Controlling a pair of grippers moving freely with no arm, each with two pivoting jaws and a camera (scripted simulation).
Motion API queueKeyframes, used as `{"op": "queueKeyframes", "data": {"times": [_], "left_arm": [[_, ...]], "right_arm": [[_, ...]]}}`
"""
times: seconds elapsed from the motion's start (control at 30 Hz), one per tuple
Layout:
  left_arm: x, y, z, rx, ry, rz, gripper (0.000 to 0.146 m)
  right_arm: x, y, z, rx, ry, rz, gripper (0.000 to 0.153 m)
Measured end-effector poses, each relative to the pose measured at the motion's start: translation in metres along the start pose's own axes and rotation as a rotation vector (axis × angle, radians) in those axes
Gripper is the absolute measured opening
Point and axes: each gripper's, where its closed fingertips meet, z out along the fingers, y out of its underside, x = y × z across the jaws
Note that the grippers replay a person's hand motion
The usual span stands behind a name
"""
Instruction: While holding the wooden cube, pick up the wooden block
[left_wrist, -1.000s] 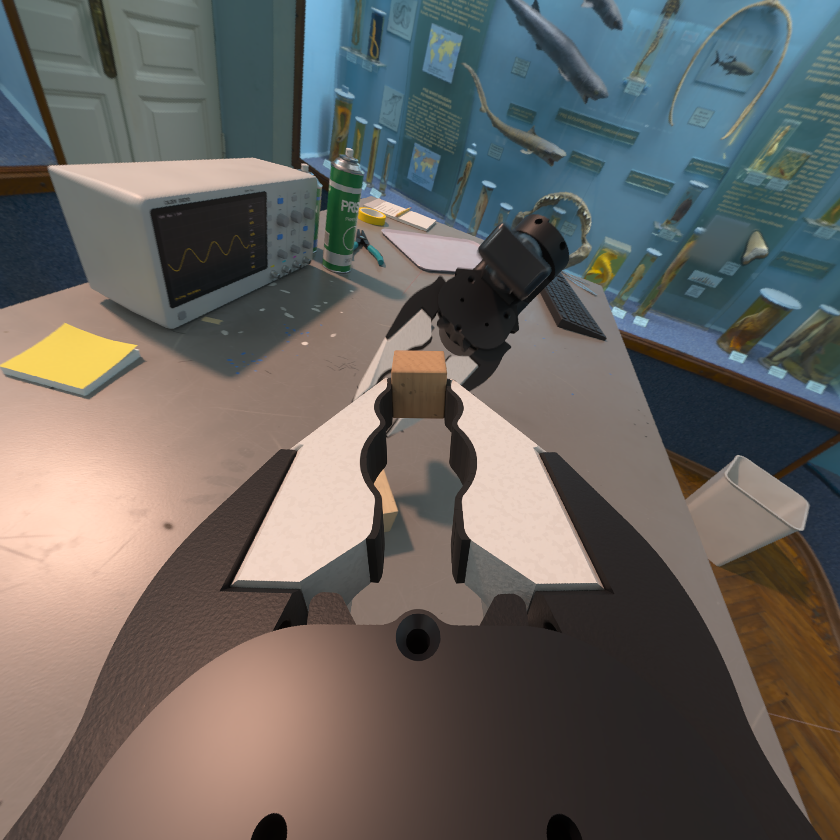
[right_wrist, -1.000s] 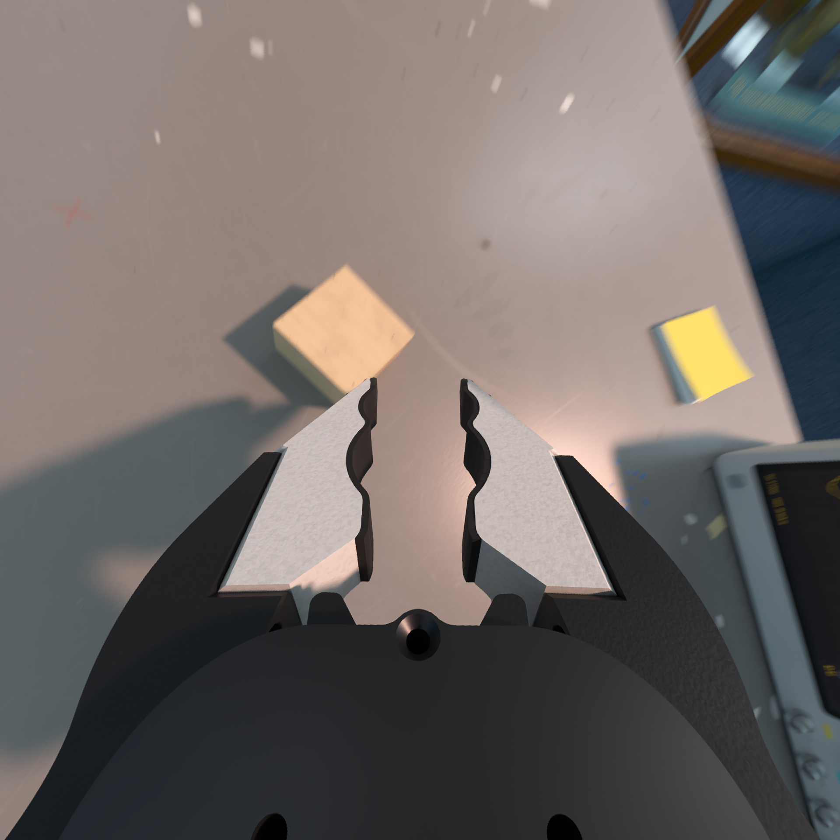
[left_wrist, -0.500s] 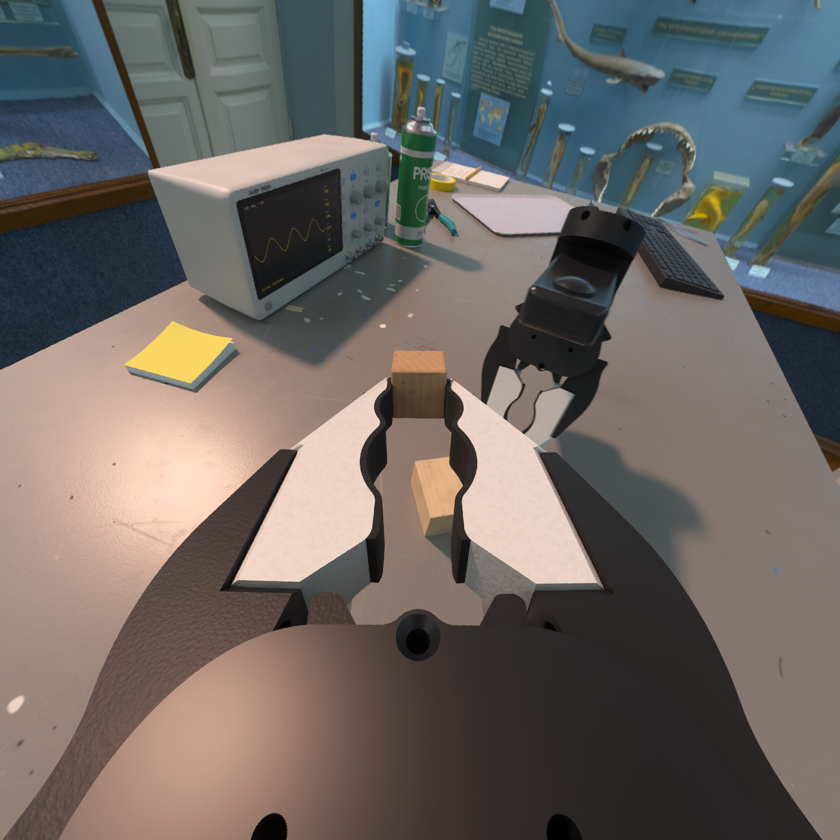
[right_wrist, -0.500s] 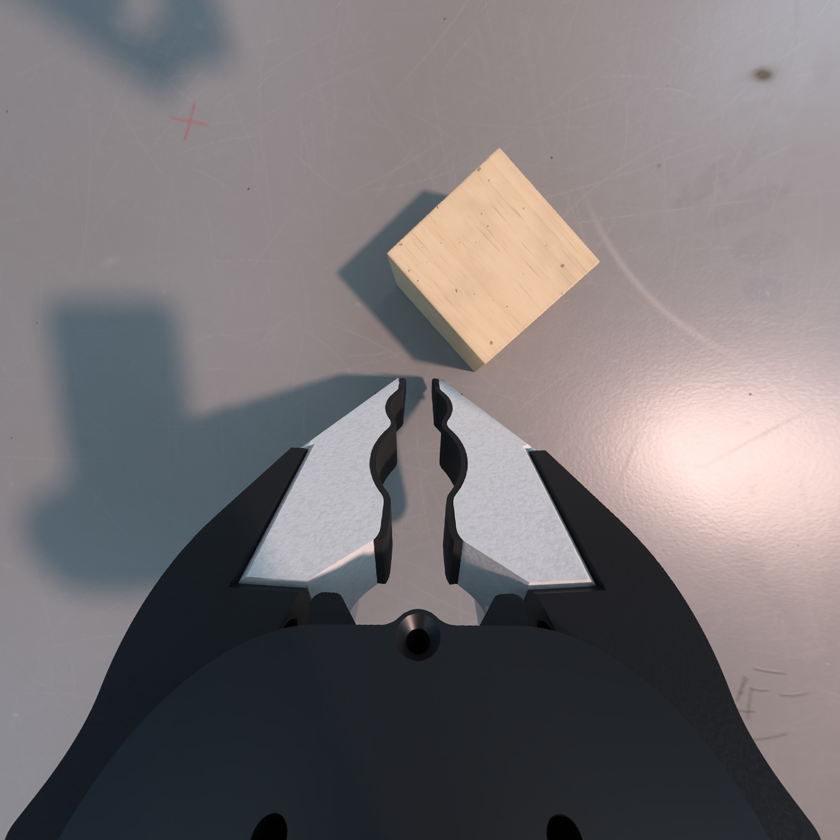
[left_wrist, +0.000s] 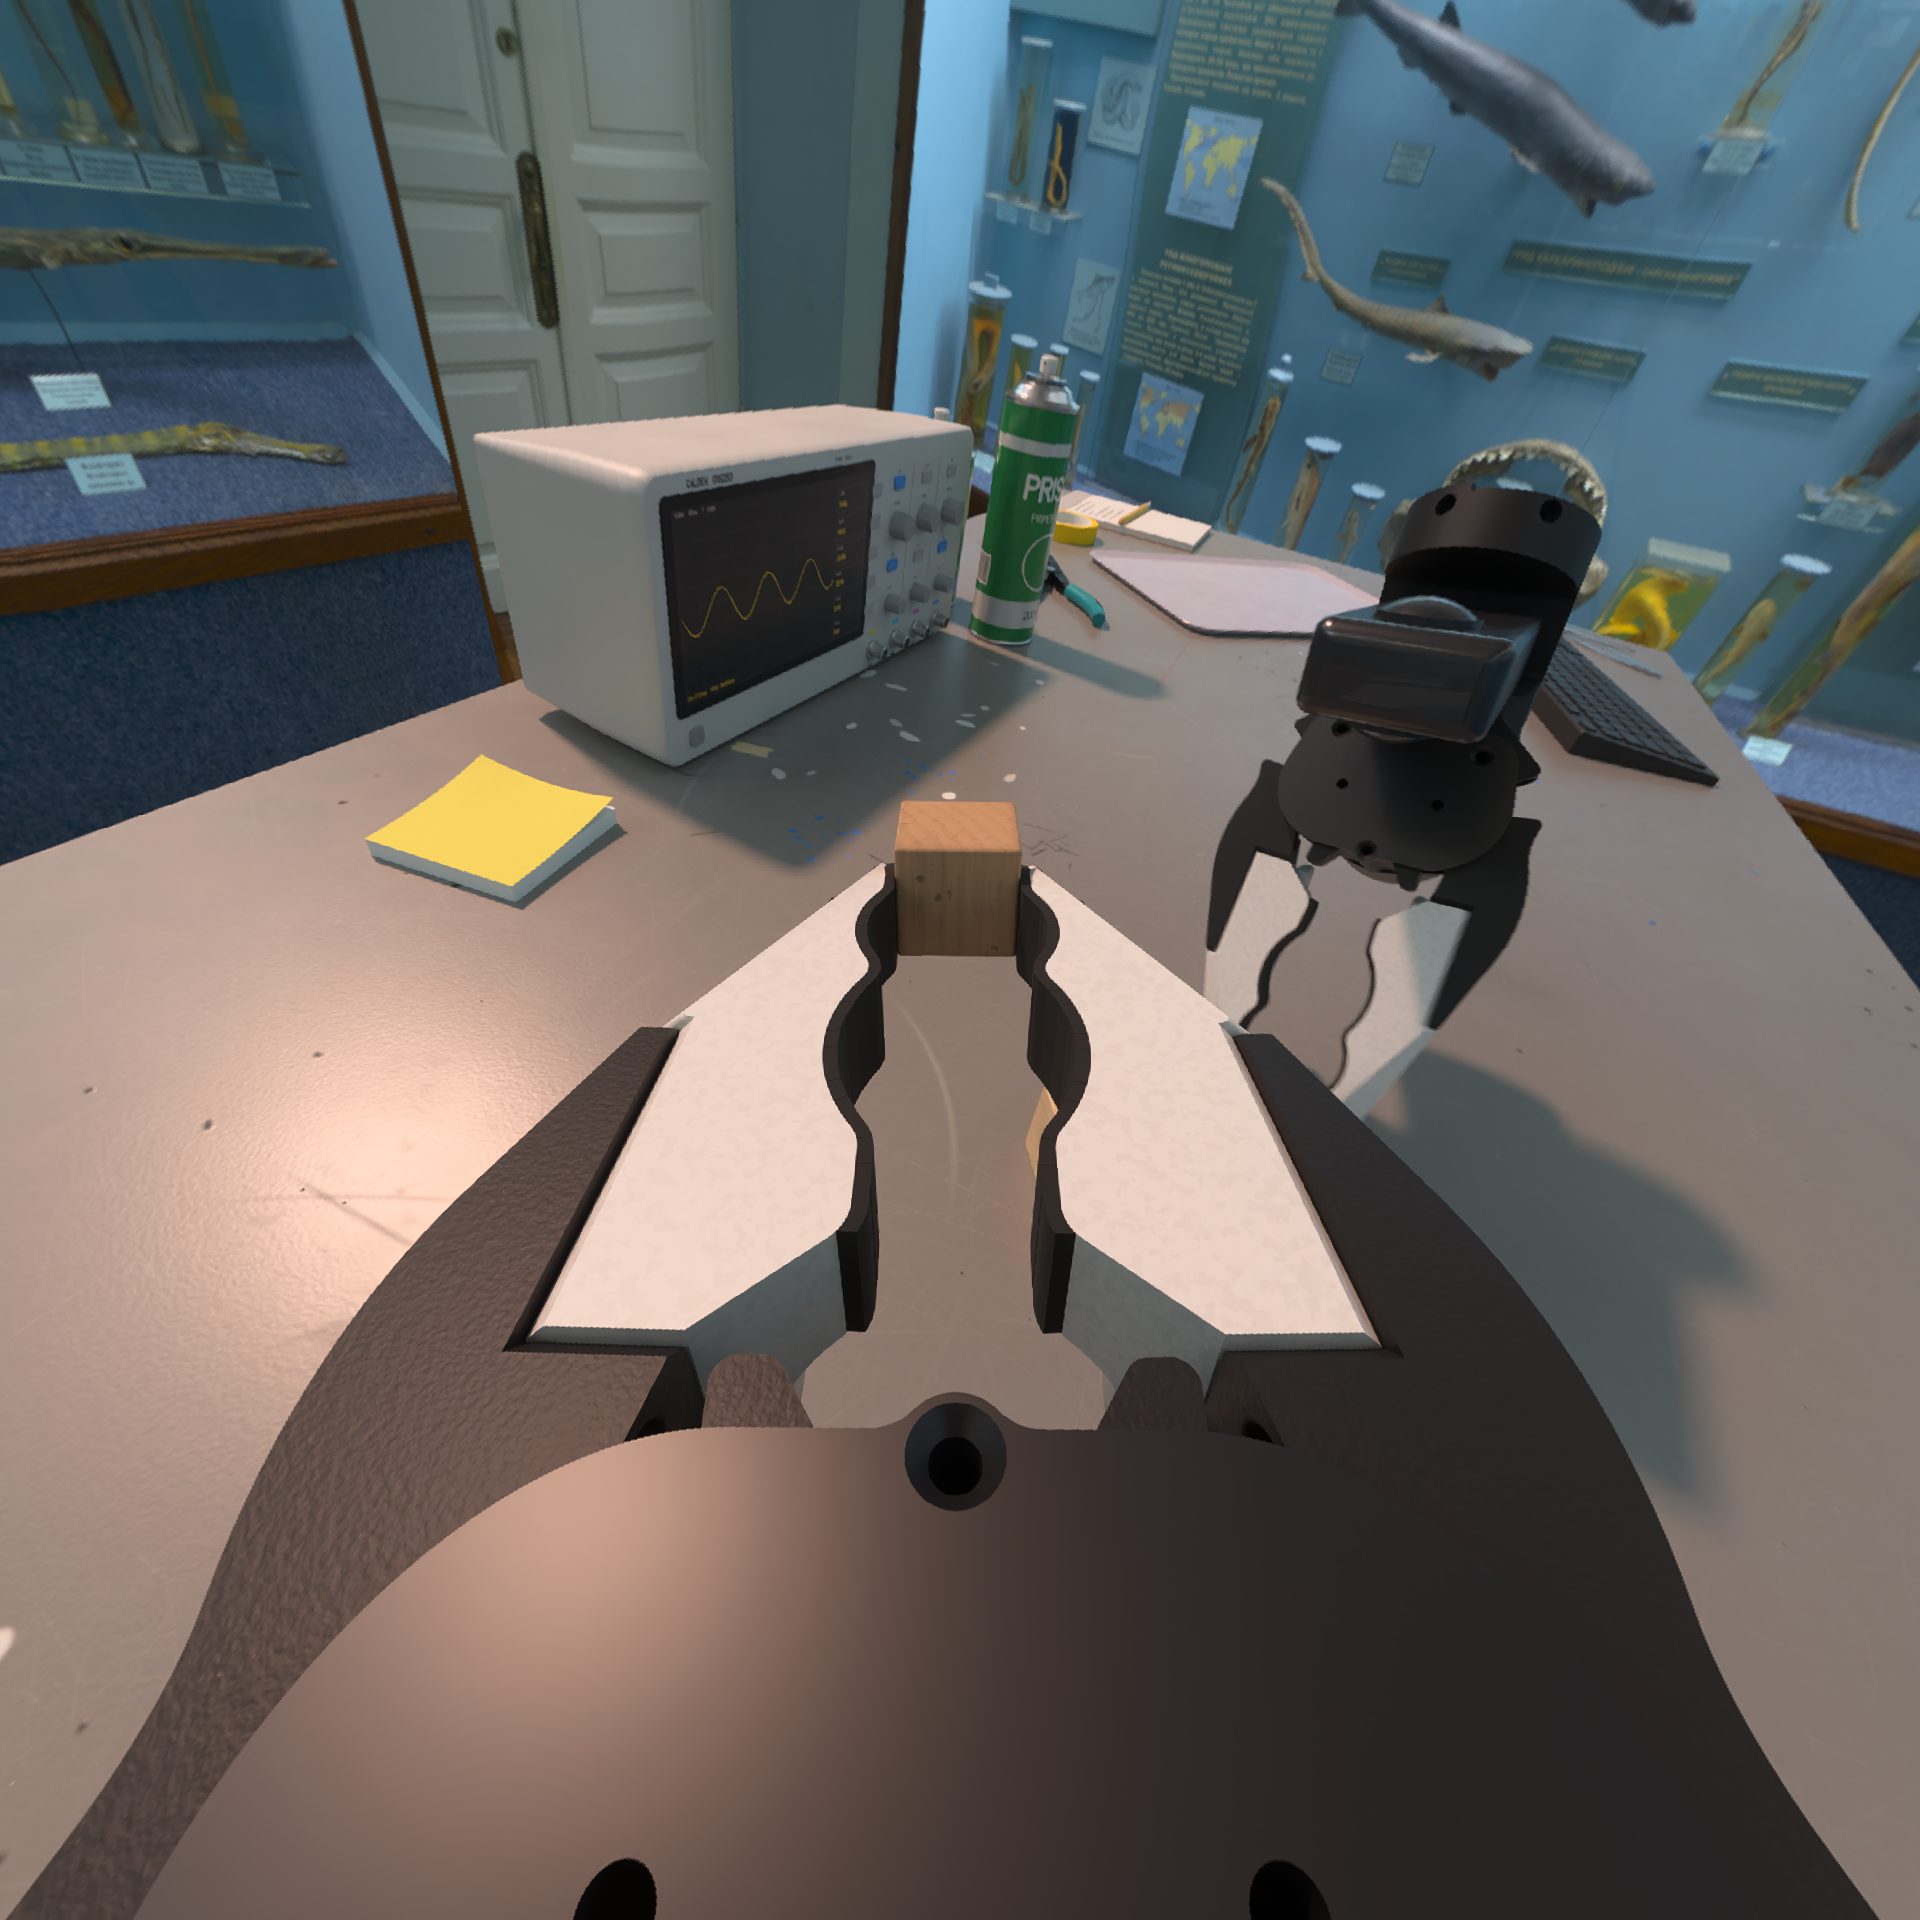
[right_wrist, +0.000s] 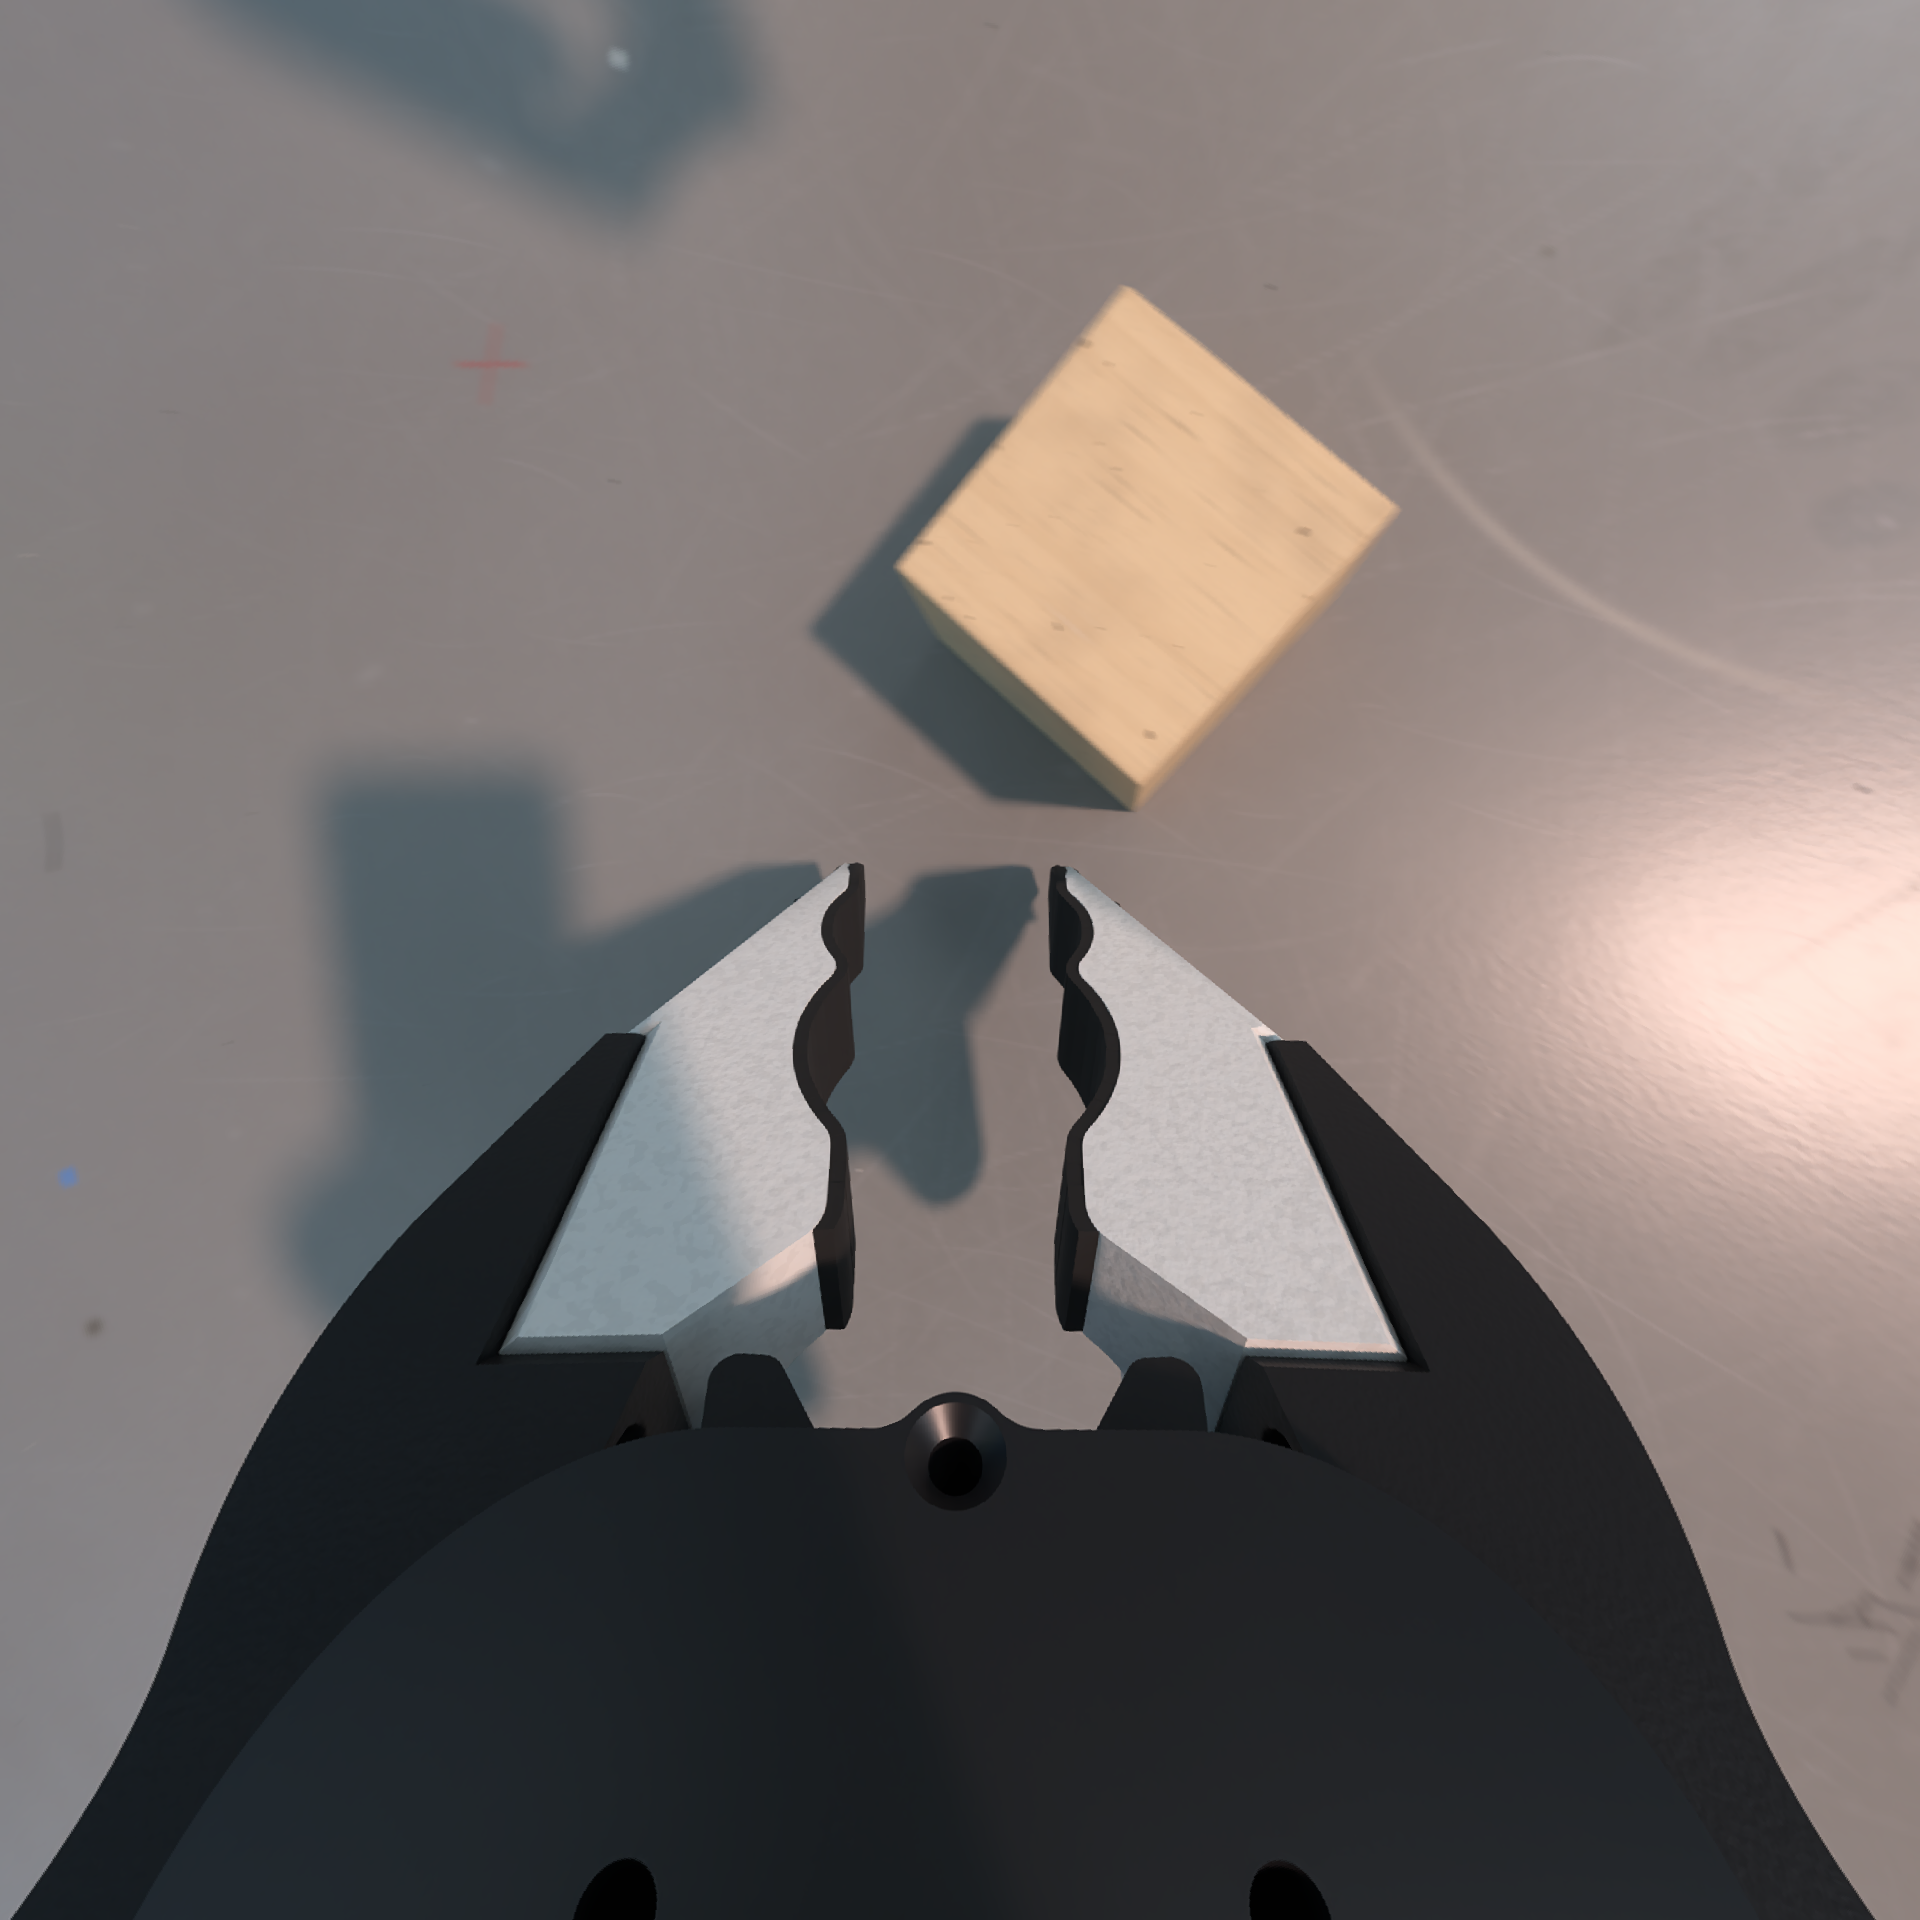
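The wooden block (right_wrist: 1143, 540) lies on the table (right_wrist: 312, 520) ahead of the right gripper (right_wrist: 951, 883).

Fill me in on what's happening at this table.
The left gripper is shut on a wooden cube, held above the table. The right gripper hangs open over the table, fingers pointing down. The wooden block lies just beyond its fingertips, untouched and not yet between them.

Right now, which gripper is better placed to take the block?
The right gripper: its jaws are open, empty and just short of the block. The left gripper already holds the cube.
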Motion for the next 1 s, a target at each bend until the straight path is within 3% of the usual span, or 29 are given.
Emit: {"op": "queueKeyframes", "data": {"times": [0.1, 0.23, 0.33, 0.47, 0.6, 0.87, 1.0], "left_arm": [[-0.004, -0.002, -0.004, 0.020, 0.000, -0.011, 0.021], [-0.006, -0.003, -0.009, 0.035, -0.005, -0.009, 0.021], [-0.007, -0.004, -0.011, 0.042, -0.006, -0.006, 0.021], [-0.009, -0.004, -0.013, 0.049, -0.004, -0.011, 0.021], [-0.011, -0.002, -0.014, 0.052, 0.000, -0.020, 0.021], [-0.011, 0.000, -0.015, 0.038, 0.005, -0.011, 0.021], [-0.011, 0.001, -0.014, 0.038, 0.008, -0.014, 0.021]], "right_arm": [[-0.009, -0.002, -0.005, 0.022, -0.044, -0.026, 0.048], [0.022, -0.009, -0.019, -0.008, 0.170, -0.185, 0.069], [0.031, -0.024, -0.013, -0.050, 0.201, -0.369, 0.082], [0.032, -0.034, 0.008, -0.161, 0.135, -0.584, 0.083], [0.031, -0.041, 0.018, -0.237, 0.027, -0.698, 0.082], [0.031, -0.042, 0.021, -0.325, -0.165, -0.714, 0.078], [0.040, -0.040, 0.020, -0.376, -0.158, -0.762, 0.077]]}}
